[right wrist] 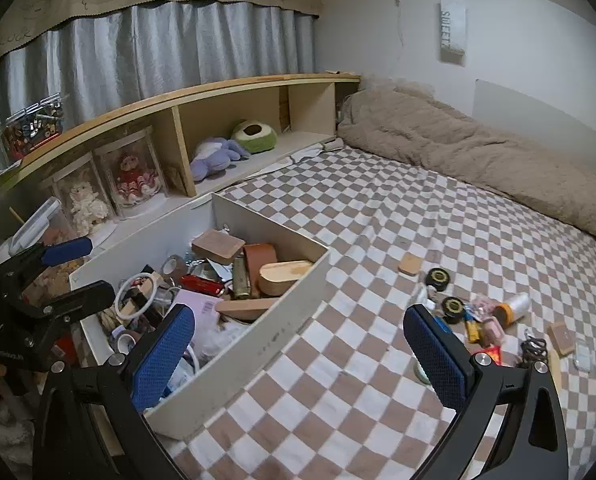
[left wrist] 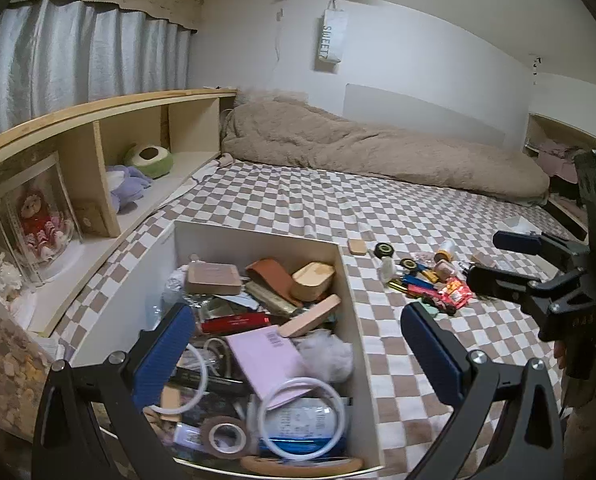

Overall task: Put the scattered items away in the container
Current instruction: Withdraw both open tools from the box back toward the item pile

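A white box (left wrist: 360, 316) (right wrist: 258, 344) full of mixed items sits on the checkered bed. My left gripper (left wrist: 298, 332) is open and empty, above the box's near end. My right gripper (right wrist: 298, 340) is open and empty, above the bed just right of the box; it also shows in the left wrist view (left wrist: 498, 256). Scattered items lie right of the box: a tan block (left wrist: 357, 246) (right wrist: 411, 263), black tape rolls (left wrist: 385, 249) (right wrist: 438, 278), a red packet (left wrist: 454, 292), a small bottle (right wrist: 512, 306) and other bits.
A wooden headboard shelf (right wrist: 218, 92) with plush toys and boxed dolls runs along the left. A rolled beige blanket (left wrist: 378, 148) lies against the far wall. The left gripper shows at the left of the right wrist view (right wrist: 74, 270).
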